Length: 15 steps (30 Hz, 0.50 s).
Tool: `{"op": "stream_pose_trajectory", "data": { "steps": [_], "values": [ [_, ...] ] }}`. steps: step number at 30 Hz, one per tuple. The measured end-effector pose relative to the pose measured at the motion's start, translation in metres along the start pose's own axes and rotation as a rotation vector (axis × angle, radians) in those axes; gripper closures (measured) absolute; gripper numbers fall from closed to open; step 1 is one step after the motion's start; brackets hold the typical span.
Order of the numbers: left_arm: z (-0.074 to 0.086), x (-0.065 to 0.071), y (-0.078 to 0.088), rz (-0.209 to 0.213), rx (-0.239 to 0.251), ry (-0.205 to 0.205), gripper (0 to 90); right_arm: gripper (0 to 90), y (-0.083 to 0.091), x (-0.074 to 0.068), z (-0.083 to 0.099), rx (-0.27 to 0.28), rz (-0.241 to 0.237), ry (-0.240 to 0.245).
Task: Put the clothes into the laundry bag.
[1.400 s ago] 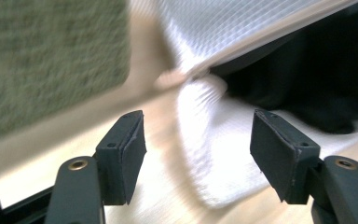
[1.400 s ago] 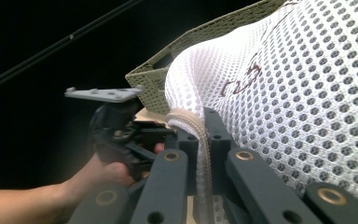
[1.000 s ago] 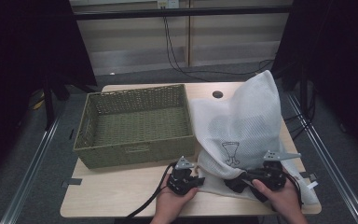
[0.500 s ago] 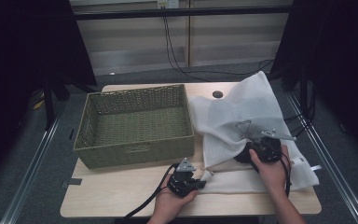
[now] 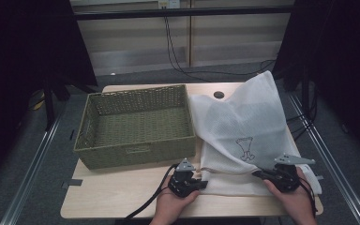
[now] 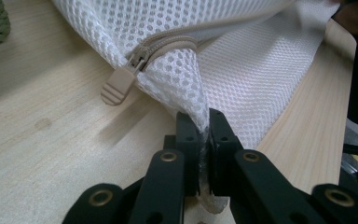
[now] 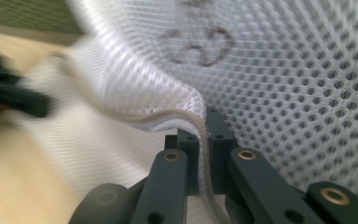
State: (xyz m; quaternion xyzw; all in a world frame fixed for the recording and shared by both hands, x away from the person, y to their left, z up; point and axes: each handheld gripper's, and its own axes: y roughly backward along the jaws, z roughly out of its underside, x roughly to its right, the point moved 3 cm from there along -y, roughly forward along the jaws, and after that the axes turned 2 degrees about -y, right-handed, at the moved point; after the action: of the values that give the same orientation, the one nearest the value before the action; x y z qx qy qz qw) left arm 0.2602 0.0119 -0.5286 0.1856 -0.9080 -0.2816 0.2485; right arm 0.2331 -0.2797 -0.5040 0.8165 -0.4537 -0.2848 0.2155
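Each gripper, left (image 6: 204, 140) and right (image 7: 204, 140), was clamped on the near zippered edge of the white mesh bag (image 5: 243, 131) lying beside the wicker basket (image 5: 136, 126), apparently to spread its mouth open.

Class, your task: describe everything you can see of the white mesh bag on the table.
The white mesh laundry bag is made of soft, honeycomb-holed net, with a small dark drawing printed on it. A beige zipper with a flat pull tab runs along its near edge. It lies rumpled on the wooden table, right of the green wicker basket. The left gripper pinches its near left corner; the right gripper pinches the zipper edge.
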Motion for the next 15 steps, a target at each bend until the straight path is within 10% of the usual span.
{"op": "stream_pose_trajectory", "data": {
  "steps": [7,12,15],
  "values": [
    [0.001,0.000,0.002,-0.004,-0.009,-0.013,87.5,88.7,-0.041,0.027,-0.027,-0.141,0.055,-0.137],
    [0.001,0.004,0.001,-0.042,0.001,-0.042,87.8,89.0,-0.066,0.050,-0.047,-0.056,0.111,-0.172],
    [0.001,0.002,0.002,-0.056,0.003,-0.030,87.7,88.8,-0.073,0.051,-0.049,-0.003,0.104,-0.109]
  ]
}}
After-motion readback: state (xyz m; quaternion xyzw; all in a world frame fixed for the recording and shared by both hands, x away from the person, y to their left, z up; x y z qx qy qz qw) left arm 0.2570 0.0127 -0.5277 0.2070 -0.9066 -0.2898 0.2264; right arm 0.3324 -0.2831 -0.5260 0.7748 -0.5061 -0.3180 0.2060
